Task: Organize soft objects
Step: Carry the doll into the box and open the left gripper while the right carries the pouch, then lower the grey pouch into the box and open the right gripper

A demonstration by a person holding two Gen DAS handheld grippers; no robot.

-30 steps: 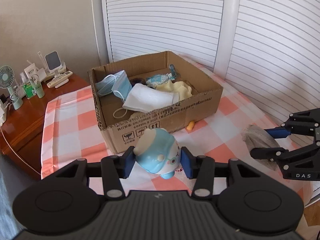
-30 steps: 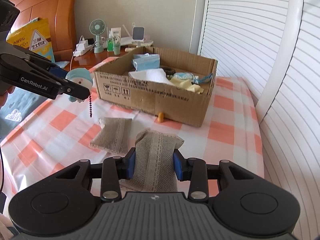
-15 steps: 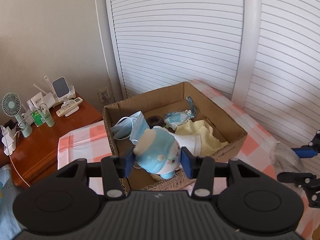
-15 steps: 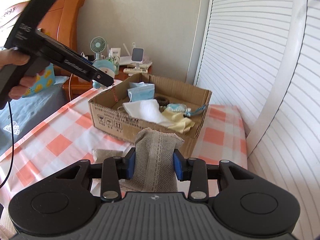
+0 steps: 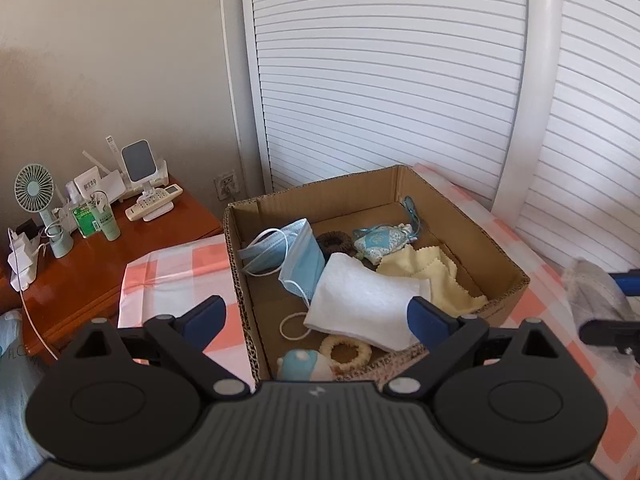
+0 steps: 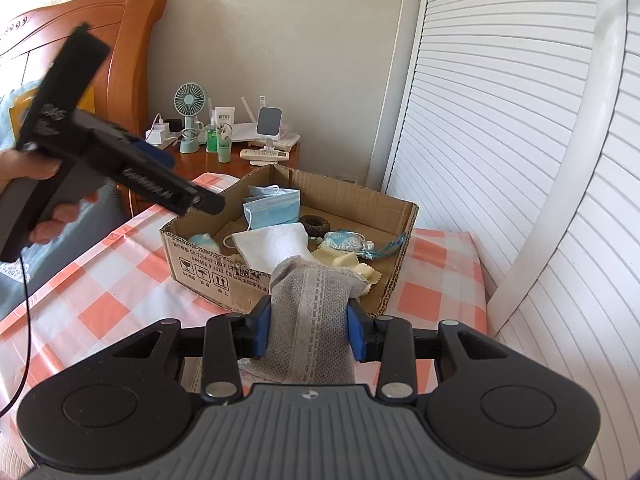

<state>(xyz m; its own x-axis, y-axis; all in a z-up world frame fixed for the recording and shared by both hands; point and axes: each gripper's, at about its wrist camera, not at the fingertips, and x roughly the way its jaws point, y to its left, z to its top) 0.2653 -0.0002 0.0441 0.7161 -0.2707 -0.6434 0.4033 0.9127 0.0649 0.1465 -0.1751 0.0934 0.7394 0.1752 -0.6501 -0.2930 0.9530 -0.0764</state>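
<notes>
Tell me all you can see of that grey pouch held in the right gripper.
The pouch is a soft, grey-beige, woven mesh bag with a lacy band down its middle. It looks plump, as if stuffed, and stands about upright, top slightly crumpled. The right gripper is shut on it, blue pads pressing its two sides. It is held in the air before the near wall of the box, not yet inside. Its lower end is hidden behind the gripper body.

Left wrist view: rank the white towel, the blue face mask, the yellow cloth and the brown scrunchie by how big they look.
1. white towel
2. blue face mask and yellow cloth: look alike, the cloth partly covered
3. brown scrunchie, smallest
</notes>
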